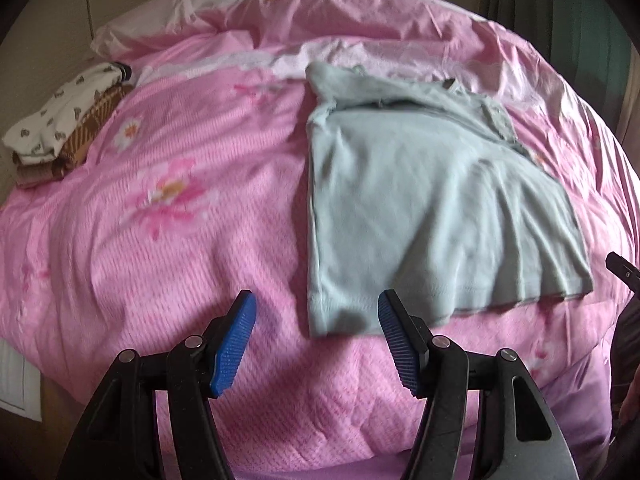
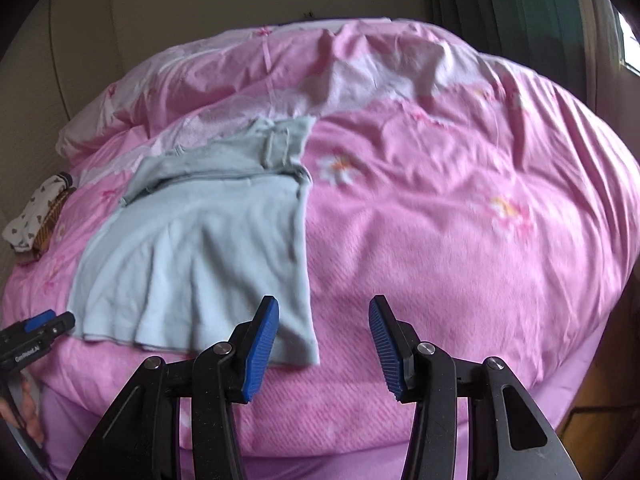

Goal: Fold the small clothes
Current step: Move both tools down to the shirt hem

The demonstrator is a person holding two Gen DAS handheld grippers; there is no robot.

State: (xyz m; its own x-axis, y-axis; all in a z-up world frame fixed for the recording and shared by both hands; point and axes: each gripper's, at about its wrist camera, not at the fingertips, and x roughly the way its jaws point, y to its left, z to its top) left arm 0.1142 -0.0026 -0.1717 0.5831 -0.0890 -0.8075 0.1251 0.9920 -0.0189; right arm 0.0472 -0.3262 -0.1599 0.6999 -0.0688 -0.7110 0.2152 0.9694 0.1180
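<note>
A pale blue-grey shirt lies flat on the pink quilt, folded lengthwise, collar at the far end and hem toward me. It also shows in the right wrist view. My left gripper is open and empty, hovering over the hem's near left corner. My right gripper is open and empty, hovering just off the hem's near right corner. The left gripper's tip shows at the left edge of the right wrist view.
The pink flowered quilt covers the bed. A small stack of folded clothes, white patterned over brown, sits at the far left edge. A pillow lies at the head. Green curtains hang at the far right.
</note>
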